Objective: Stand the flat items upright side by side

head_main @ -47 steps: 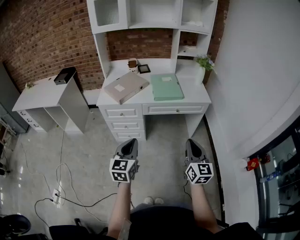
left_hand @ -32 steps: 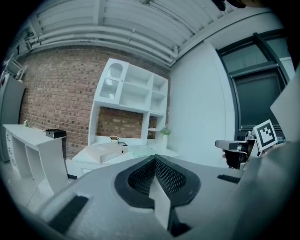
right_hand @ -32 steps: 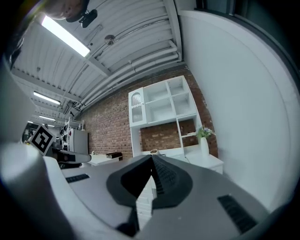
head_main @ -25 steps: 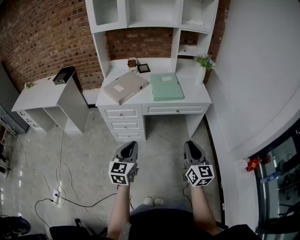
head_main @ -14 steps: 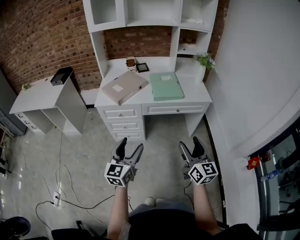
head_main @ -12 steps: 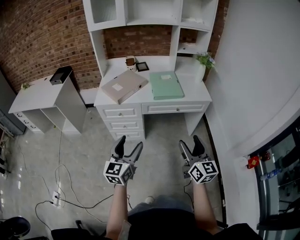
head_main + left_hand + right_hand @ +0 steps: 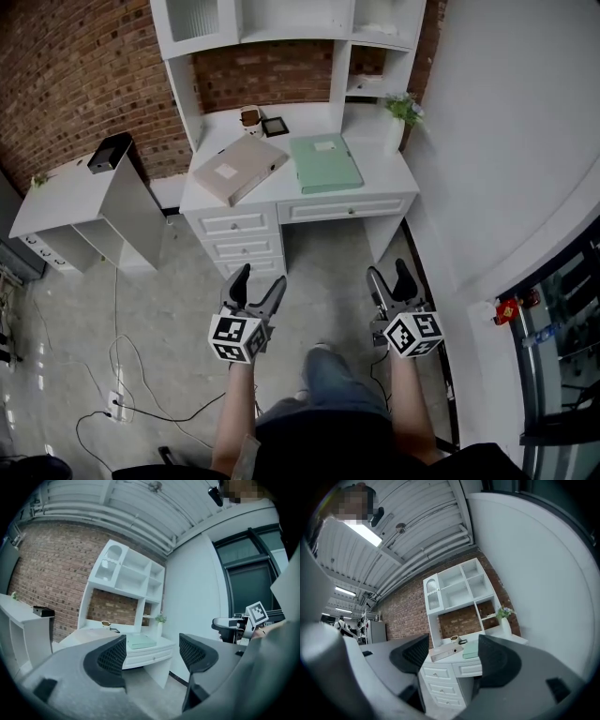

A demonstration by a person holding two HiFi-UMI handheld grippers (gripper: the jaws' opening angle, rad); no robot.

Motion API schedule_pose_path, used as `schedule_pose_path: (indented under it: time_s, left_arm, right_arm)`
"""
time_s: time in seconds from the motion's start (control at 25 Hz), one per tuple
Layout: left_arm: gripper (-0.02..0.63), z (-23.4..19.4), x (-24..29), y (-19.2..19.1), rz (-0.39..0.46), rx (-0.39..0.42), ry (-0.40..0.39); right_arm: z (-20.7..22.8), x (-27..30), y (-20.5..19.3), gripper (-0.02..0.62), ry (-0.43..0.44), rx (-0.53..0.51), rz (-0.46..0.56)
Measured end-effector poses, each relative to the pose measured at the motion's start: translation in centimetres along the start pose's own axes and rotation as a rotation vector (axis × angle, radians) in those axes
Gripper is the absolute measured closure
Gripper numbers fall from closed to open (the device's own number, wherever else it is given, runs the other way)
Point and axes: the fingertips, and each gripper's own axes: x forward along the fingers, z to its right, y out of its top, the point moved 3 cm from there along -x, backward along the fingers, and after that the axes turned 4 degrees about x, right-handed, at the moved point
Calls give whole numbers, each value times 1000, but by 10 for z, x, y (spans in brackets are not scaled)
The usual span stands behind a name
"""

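Note:
Two flat binders lie on the white desk (image 7: 380, 193): a beige one (image 7: 236, 167) at the left, set askew, and a green one (image 7: 325, 161) to its right. Both grippers hang over the floor in front of the desk, well short of it. My left gripper (image 7: 253, 289) stands open with nothing between its jaws, which have just been opening. My right gripper (image 7: 394, 277) is open and empty too, its jaws having just opened. The left gripper view shows the green binder (image 7: 140, 641) far off beyond the jaws. The right gripper view shows the beige binder (image 7: 446, 652) and the green binder (image 7: 470, 650).
A white hutch with open shelves rises behind the desk. A potted plant (image 7: 401, 111) stands at its back right, a cup (image 7: 249, 116) and a small frame at the back. A low white shelf unit (image 7: 84, 202) bearing a black box is left. Cables (image 7: 122, 375) cross the floor.
Both grippers have gone from shut to open. The person has stepped toward the desk, and a leg now shows between the arms.

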Motion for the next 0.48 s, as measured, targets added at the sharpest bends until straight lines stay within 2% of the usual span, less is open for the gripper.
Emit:
schedule_pose_path:
  time_s: [0.28, 0.48]
  left_arm:
    - [282, -12, 44, -6, -17, 5, -21]
    - [282, -33, 85, -15, -39, 6, -8]
  right_arm:
    - [33, 27, -3, 288, -45, 11, 2]
    - [60, 71, -11, 288, -46, 32, -6]
